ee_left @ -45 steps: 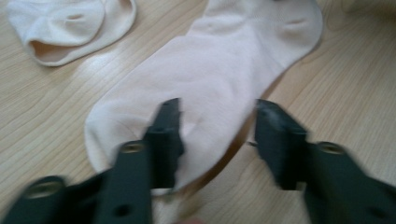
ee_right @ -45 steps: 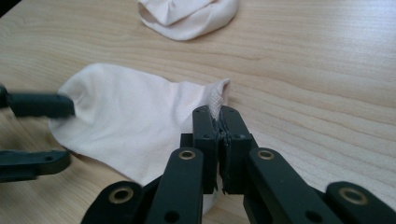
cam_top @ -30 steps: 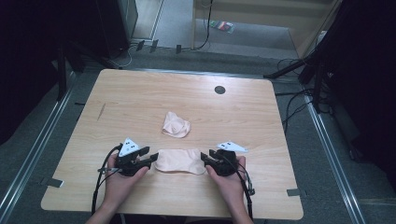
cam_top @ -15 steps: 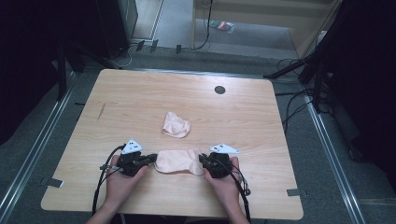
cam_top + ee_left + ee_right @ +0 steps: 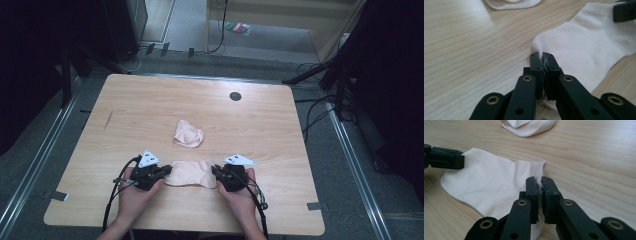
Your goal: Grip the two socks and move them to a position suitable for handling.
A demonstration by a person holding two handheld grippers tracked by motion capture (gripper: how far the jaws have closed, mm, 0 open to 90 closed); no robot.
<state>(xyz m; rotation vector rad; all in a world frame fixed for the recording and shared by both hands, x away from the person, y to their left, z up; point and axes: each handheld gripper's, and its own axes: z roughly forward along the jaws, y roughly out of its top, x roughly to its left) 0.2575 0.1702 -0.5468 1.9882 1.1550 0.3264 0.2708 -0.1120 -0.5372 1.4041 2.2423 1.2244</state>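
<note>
Near the front edge of the wooden table (image 5: 125, 115), the left gripper (image 5: 159, 172) sits at the left end of a flat sock (image 5: 190, 173), jaws closed together on a pinch of its fabric. In the left gripper view the cloth is squeezed between the jaws. Compared with a second ago, both grippers sit slightly nearer the person, and the sock has come with them. At its right end the right gripper (image 5: 218, 172) is likewise clamped on the sock's edge, apparently near the cuff, though the high view is too coarse to confirm. A second, crumpled sock (image 5: 188, 134) lies apart toward the table centre, unmoved. Farther back is a dark round grommet (image 5: 235, 96).
</note>
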